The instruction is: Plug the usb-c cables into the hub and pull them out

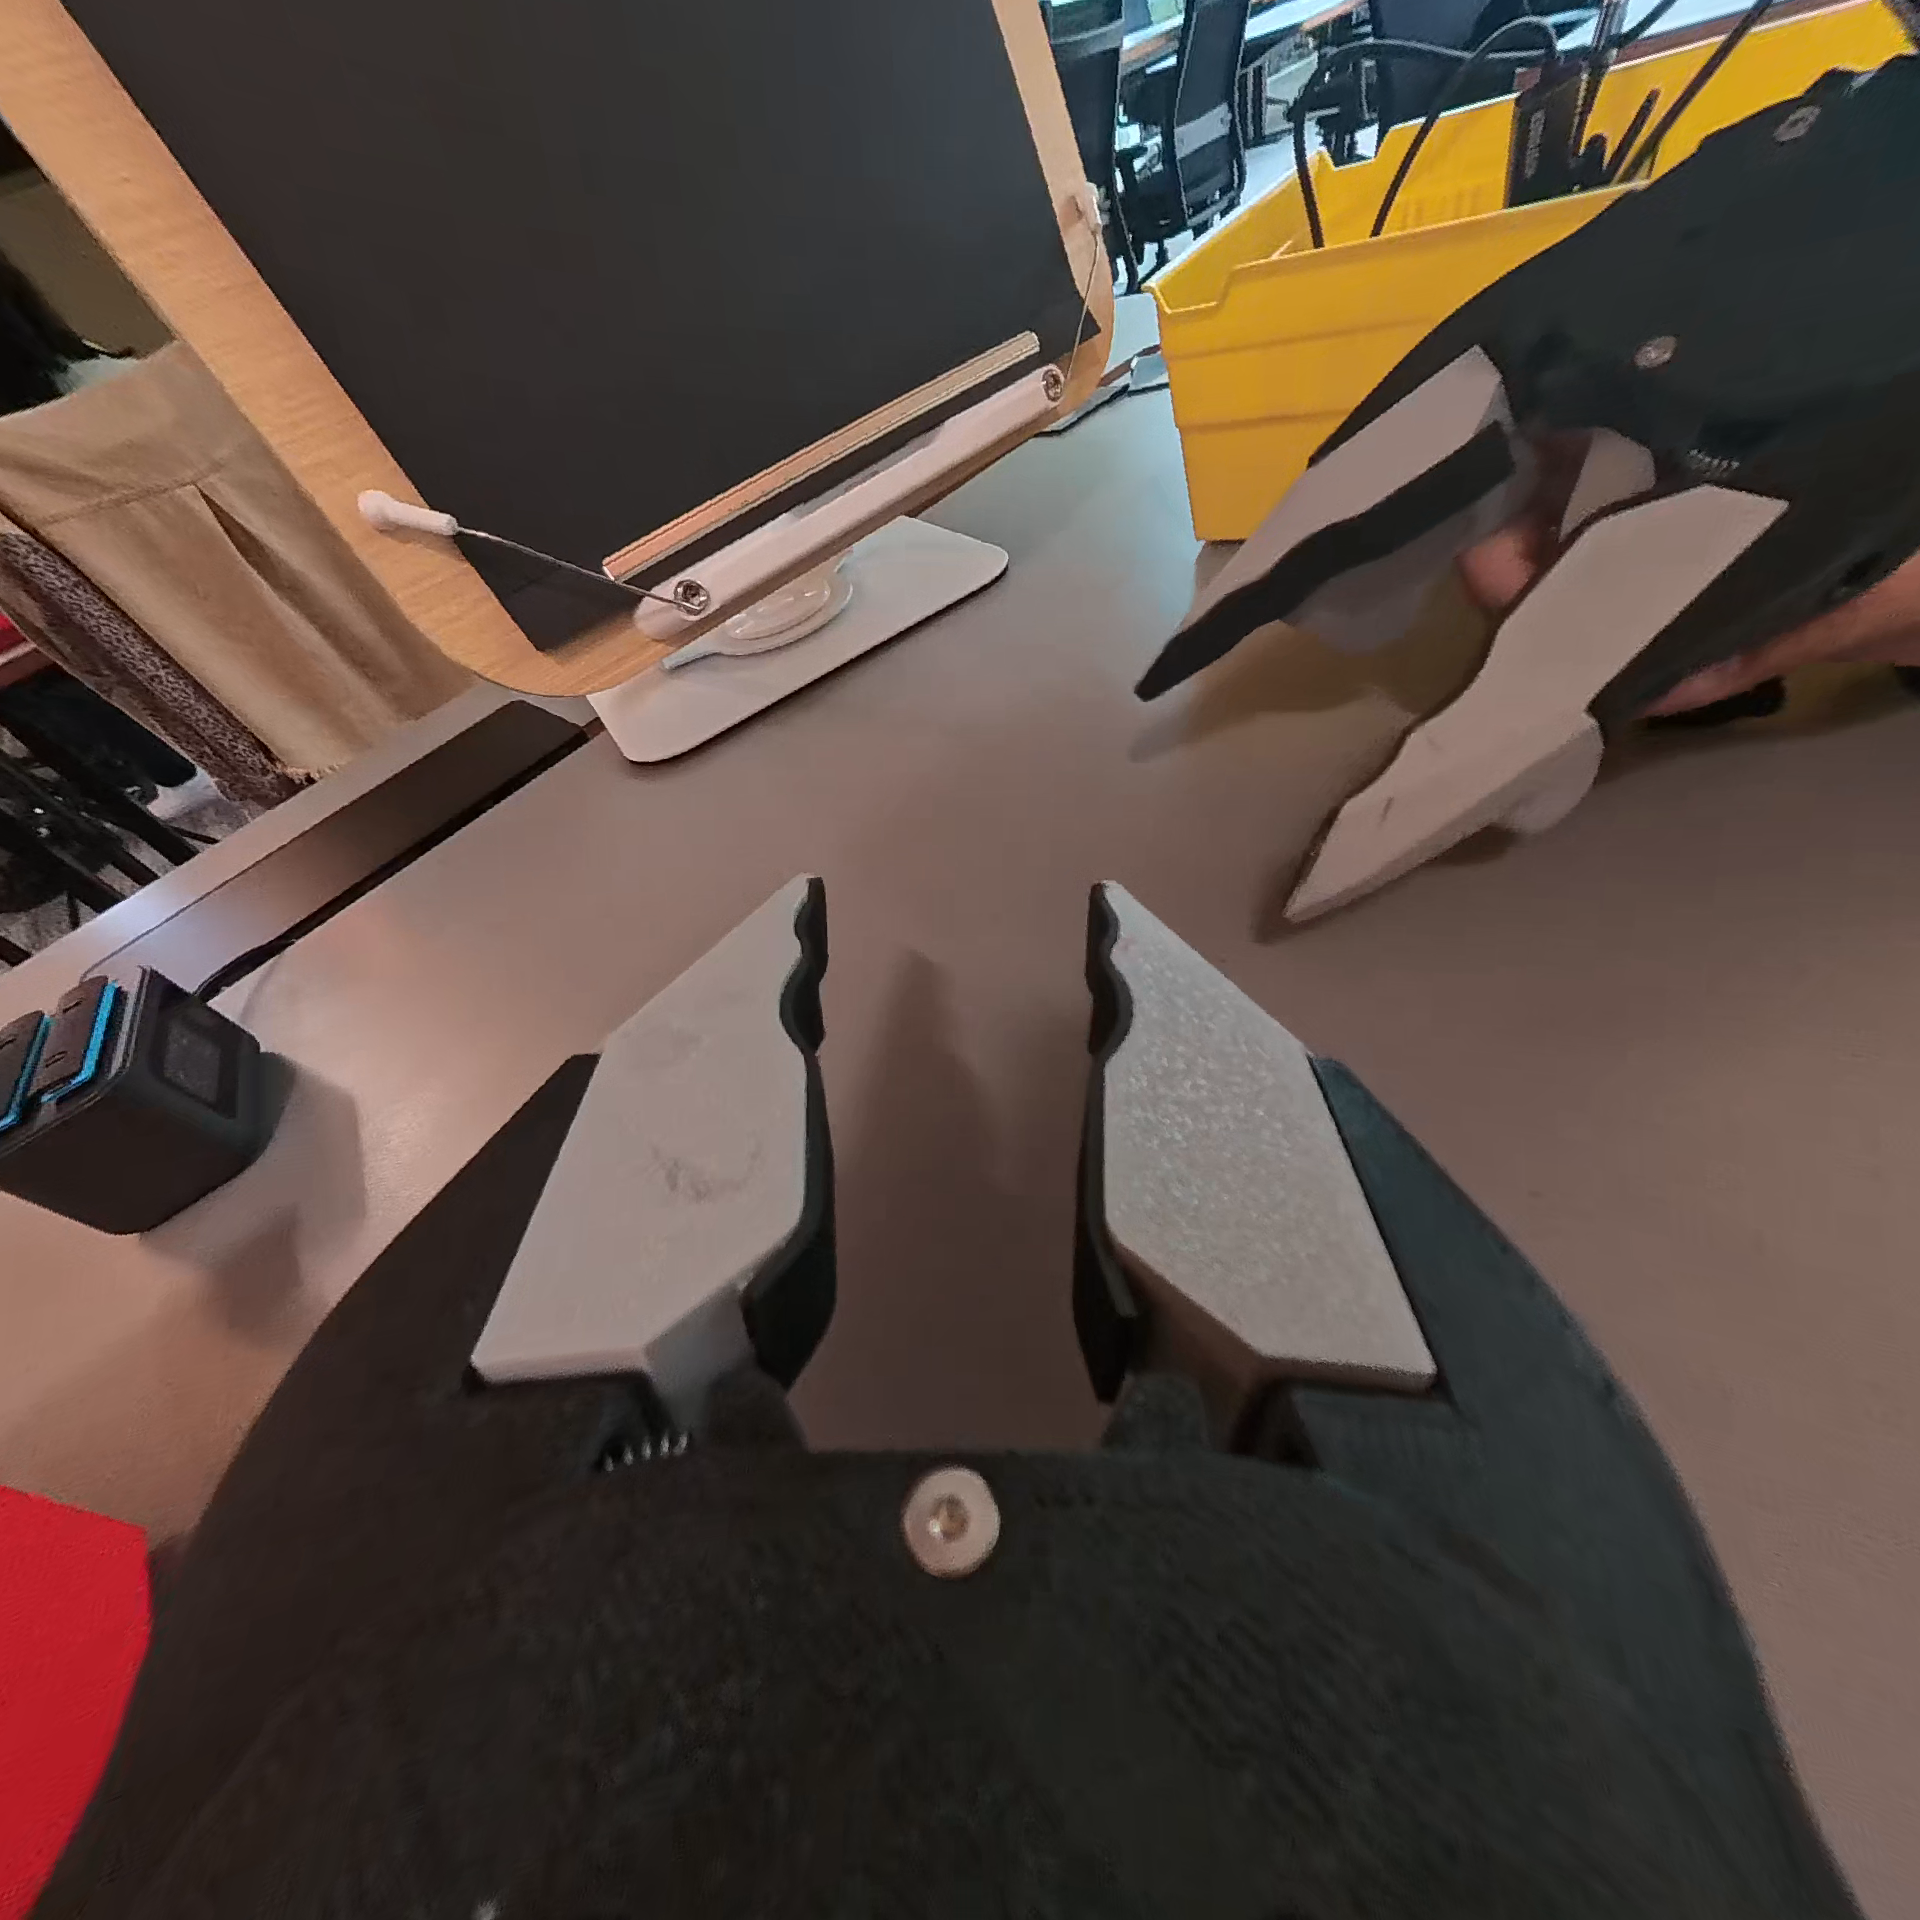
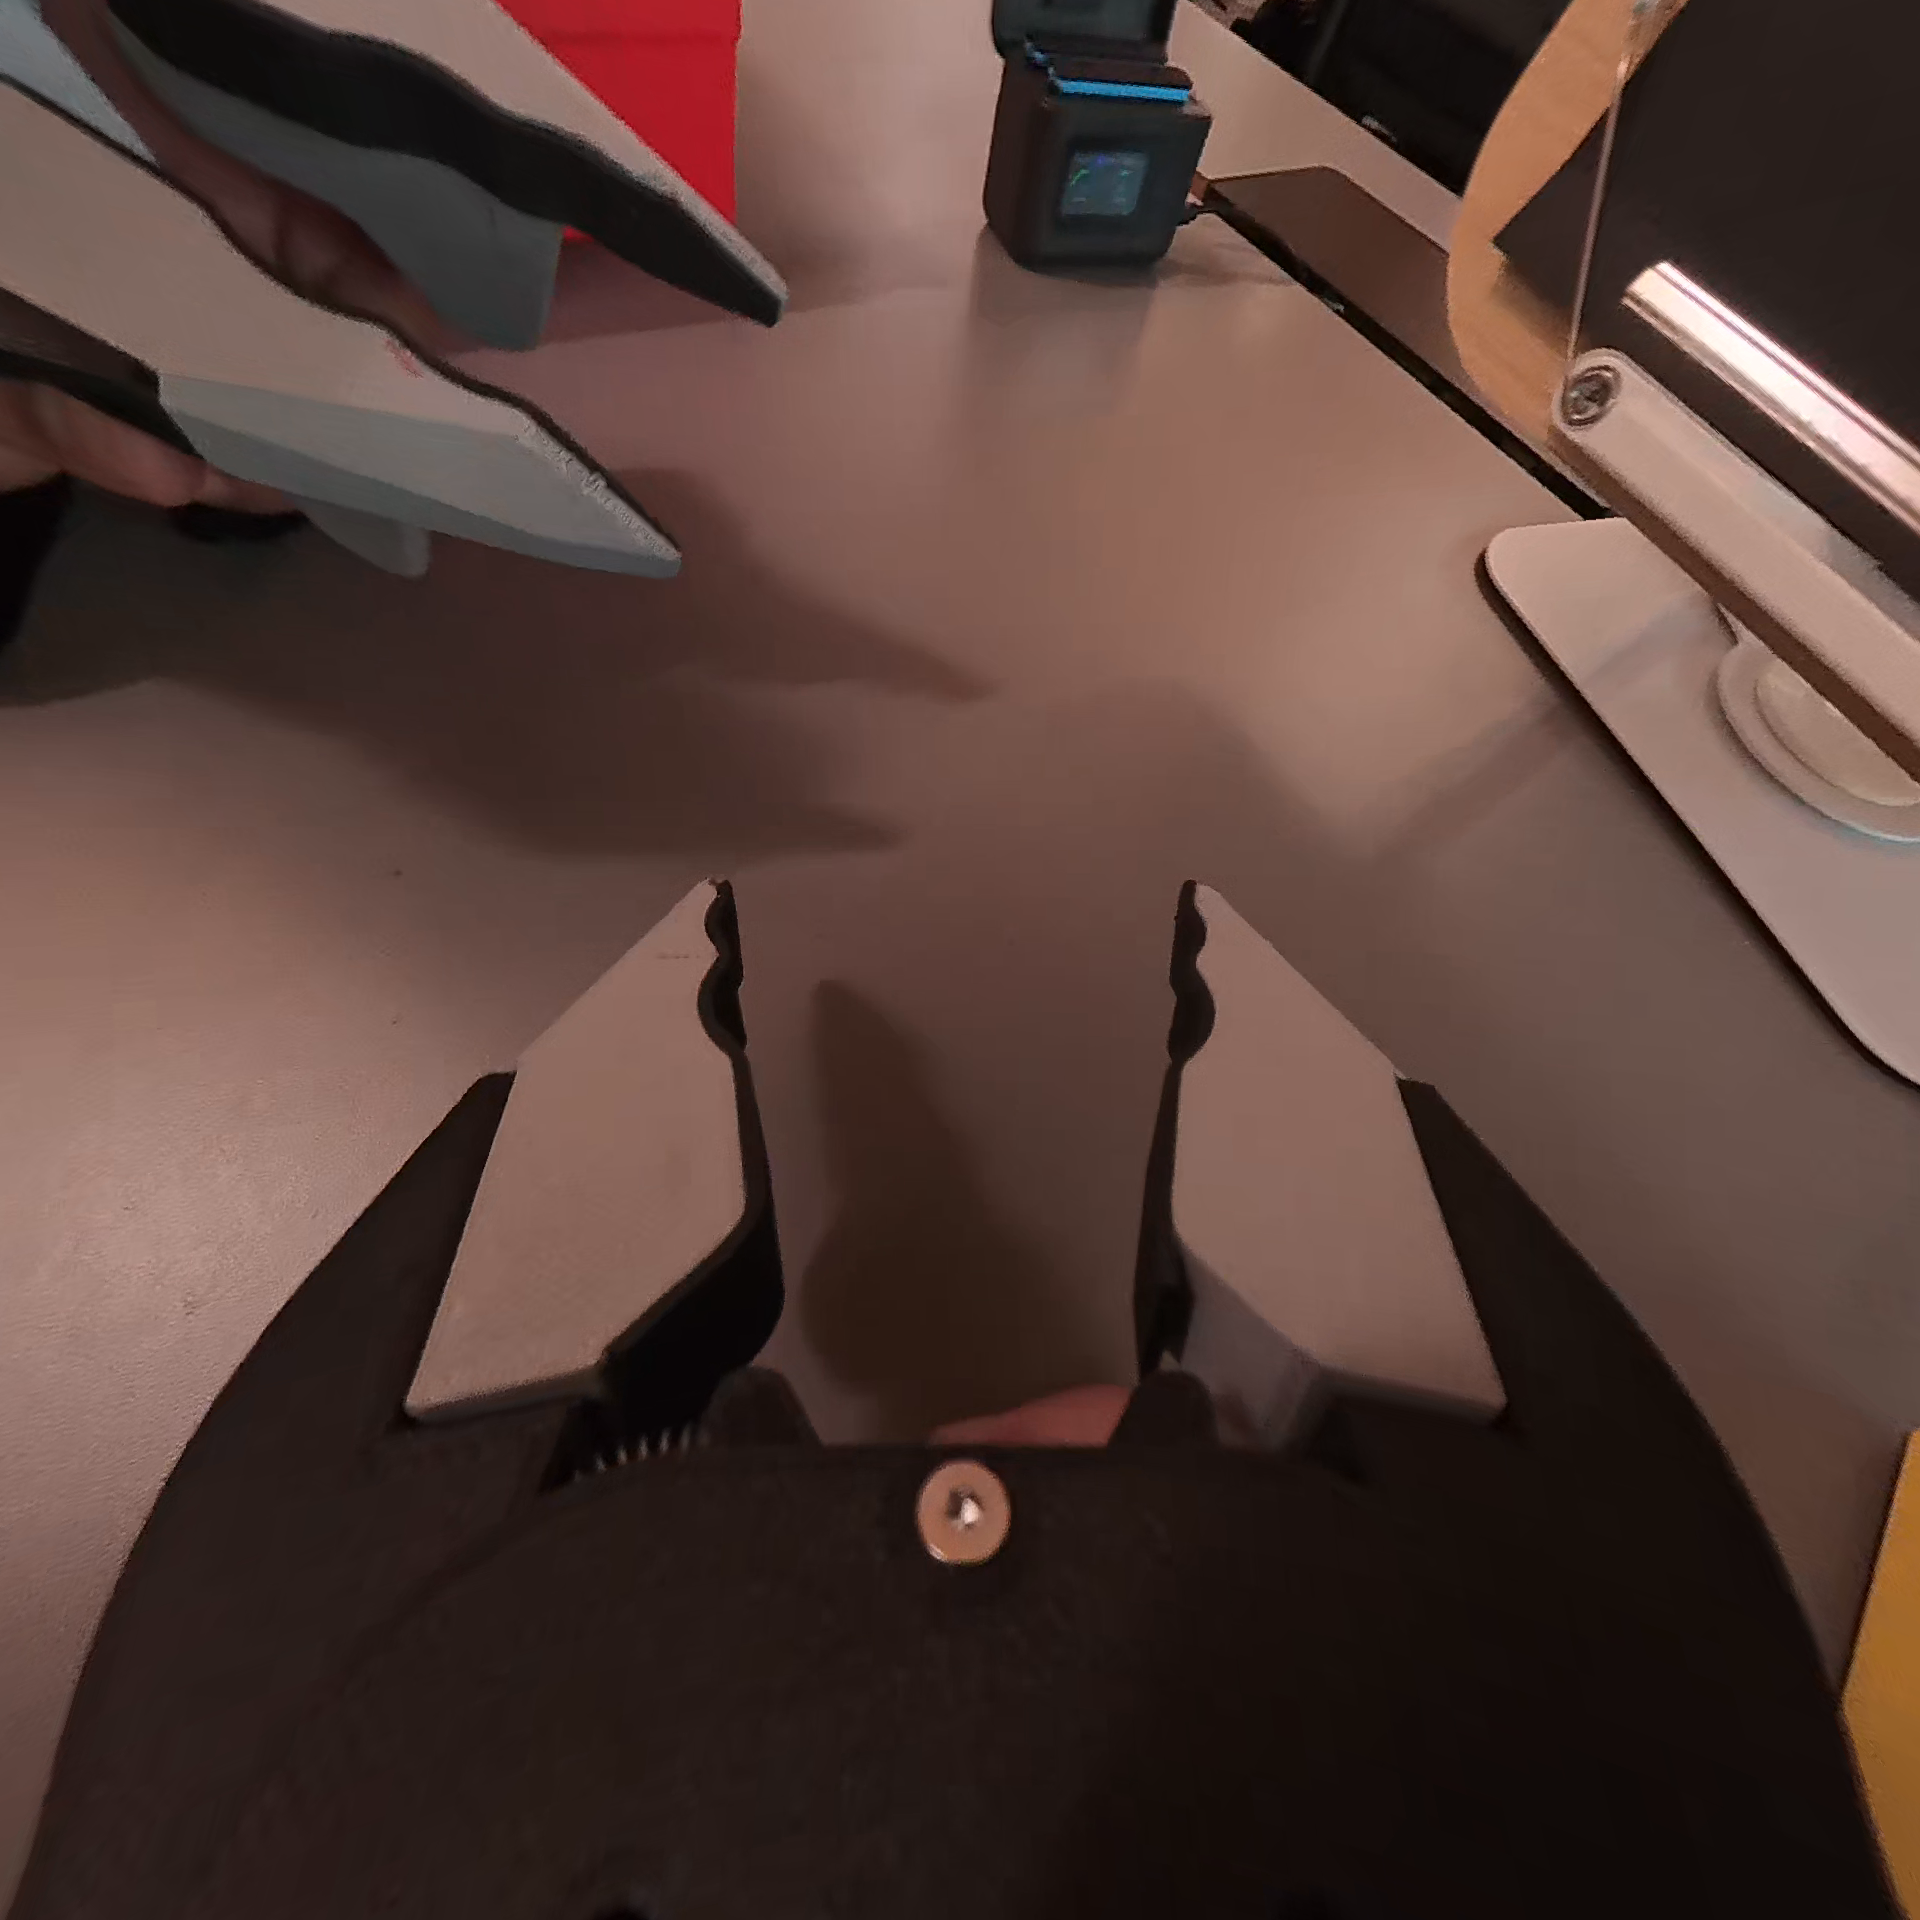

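Observation:
My left gripper [image 1: 956, 888] is open and empty, low over the brown table [image 1: 1039, 748]. My right gripper [image 2: 954, 883] is also open and empty over the same table. Each shows in the other's view: the right gripper [image 1: 1216, 800] at the upper right, the left gripper [image 2: 722, 436] at the upper left. Their tips point toward each other with bare table between them. No usb-c cable or flat hub shows in either view. A small black box [image 1: 135, 1101] with blue-edged inserts and a small screen stands at the left, and also shows in the right wrist view [image 2: 1091, 177].
A dark screen in a wood-coloured frame [image 1: 582, 260] stands on a white base plate [image 1: 831, 623] at the back, also in the right wrist view [image 2: 1662, 727]. A yellow bin [image 1: 1299, 343] with black cables stands at the back right. A red object [image 2: 644, 94] lies beyond the left gripper.

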